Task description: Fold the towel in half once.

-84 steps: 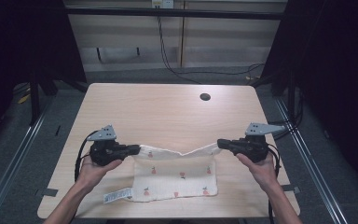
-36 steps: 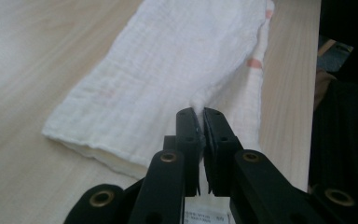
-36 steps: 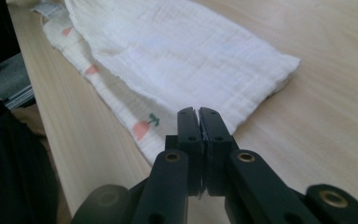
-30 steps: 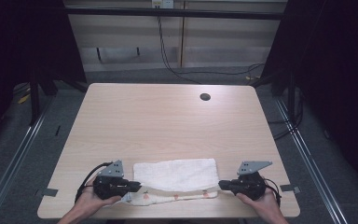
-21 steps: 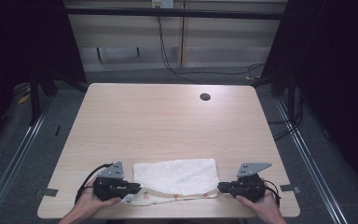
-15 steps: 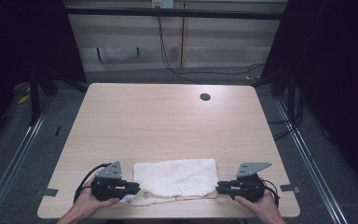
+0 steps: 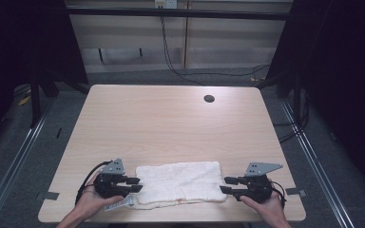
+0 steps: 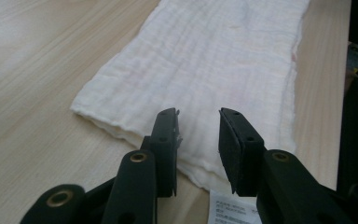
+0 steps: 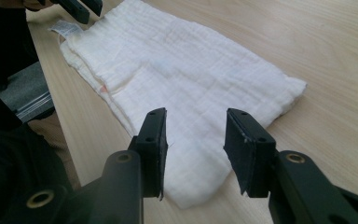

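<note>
A white folded cloth (image 7: 179, 183) lies flat near the table's front edge, its care label (image 7: 119, 204) sticking out at the front left. My left gripper (image 7: 134, 185) is at the cloth's left end (image 8: 135, 126); its jaws have just been opening and now stand apart above the fabric, gripping nothing (image 8: 198, 135). My right gripper (image 7: 225, 185) is at the cloth's right end (image 9: 200, 186); its jaws have also just been opening and hold nothing (image 9: 195, 140). The left gripper (image 9: 80, 8) shows far off in the right gripper view.
The wooden table (image 7: 171, 128) stretches bare beyond the cloth, with a round cable hole (image 7: 209, 99) at the back right. Its front edge runs just behind my hands. Dark floor and metal rails lie on both sides.
Both grippers lowered the cloth onto the table near the front edge. Since a second ago their jaws have parted and let go of the cloth's two ends.
</note>
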The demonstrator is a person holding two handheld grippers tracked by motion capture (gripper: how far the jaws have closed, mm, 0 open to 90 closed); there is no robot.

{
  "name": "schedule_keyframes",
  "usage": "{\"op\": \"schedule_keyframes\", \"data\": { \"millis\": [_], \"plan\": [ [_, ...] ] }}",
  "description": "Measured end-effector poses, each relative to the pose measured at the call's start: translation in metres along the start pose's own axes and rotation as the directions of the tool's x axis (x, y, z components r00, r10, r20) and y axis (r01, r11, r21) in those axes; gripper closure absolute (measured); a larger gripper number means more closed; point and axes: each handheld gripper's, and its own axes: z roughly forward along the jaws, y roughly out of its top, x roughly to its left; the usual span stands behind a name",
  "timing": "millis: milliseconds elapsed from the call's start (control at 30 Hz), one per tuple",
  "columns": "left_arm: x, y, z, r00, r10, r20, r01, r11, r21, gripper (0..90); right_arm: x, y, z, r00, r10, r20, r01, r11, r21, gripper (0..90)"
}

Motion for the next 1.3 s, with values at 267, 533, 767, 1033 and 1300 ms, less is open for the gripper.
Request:
{"op": "schedule_keyframes", "data": {
  "millis": [267, 533, 767, 1033, 1300],
  "plan": [
    [0.003, -0.001, 0.011, 0.9999, 0.007, -0.01, -0.006, 0.9988, 0.049, 62.1, -0.005, 0.01, 0.04, 0.999, -0.037, 0.024, 0.034, 0.993, 0.112, 55.6],
    [0.004, 0.001, 0.016, 0.999, 0.039, -0.021, -0.038, 0.998, 0.051, 75.8, 0.0, 0.006, 0.055, 0.9897, -0.115, 0.085, 0.098, 0.978, 0.183, 75.6],
    [-0.004, 0.016, 0.033, 0.9966, 0.066, -0.049, -0.063, 0.9958, 0.066, 85.4, -0.009, 0.003, 0.047, 0.9926, -0.061, 0.105, 0.041, 0.983, 0.178, 87.6],
    [-0.008, 0.035, 0.057, 0.9986, 0.053, 0.006, -0.053, 0.9971, 0.054, 85.4, -0.031, -0.008, 0.025, 0.9909, -0.006, 0.135, -0.017, 0.985, 0.172, 86.9],
    [0.005, 0.035, 0.038, 0.9989, 0.012, 0.044, -0.011, 0.9998, -0.018, 67.7, -0.025, 0.006, 0.018, 0.9903, 0.012, 0.138, -0.025, 0.995, 0.096, 68.8]
  ]
}}
